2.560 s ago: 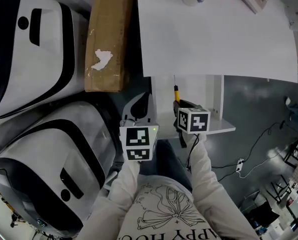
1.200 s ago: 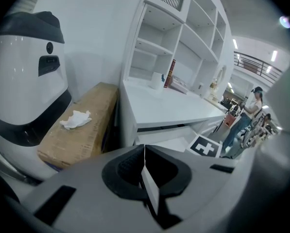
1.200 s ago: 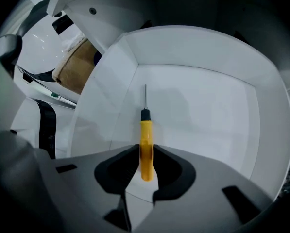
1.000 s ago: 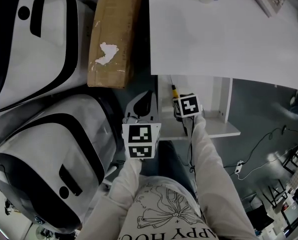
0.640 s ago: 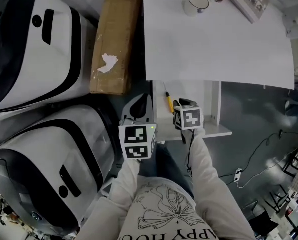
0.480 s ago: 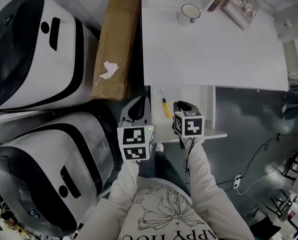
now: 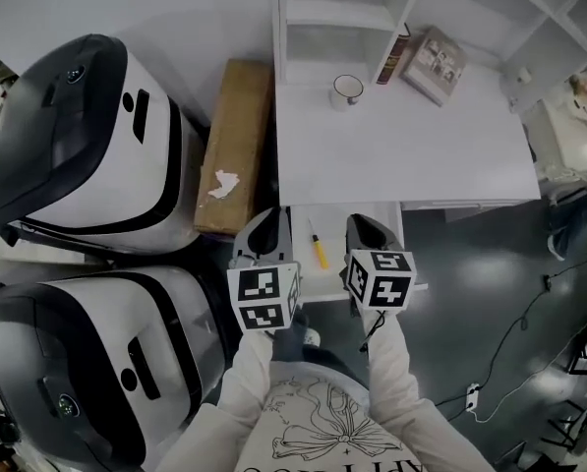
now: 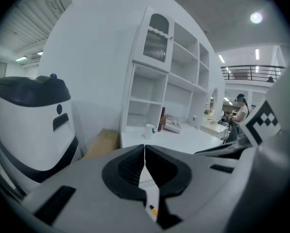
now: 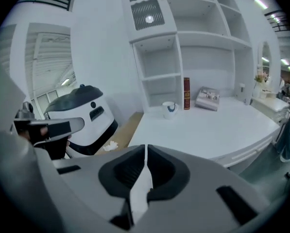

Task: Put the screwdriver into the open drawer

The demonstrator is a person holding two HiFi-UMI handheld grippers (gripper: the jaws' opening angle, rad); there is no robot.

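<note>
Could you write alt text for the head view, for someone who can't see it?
Seen from above, a yellow screwdriver lies in the open drawer of a white desk. In the picture it sits between the left gripper, shut, and the right gripper, whose empty jaws are closing. A mug stands on the desk.

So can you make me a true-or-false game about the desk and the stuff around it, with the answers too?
1. The screwdriver lies in the open drawer. True.
2. The cup stands on the floor. False: it stands on the white desk.
3. A cardboard box lies beside the desk, on its left in the head view. True.
4. The book lies inside the drawer. False: it lies on the desk, to the right of the cup.
</note>
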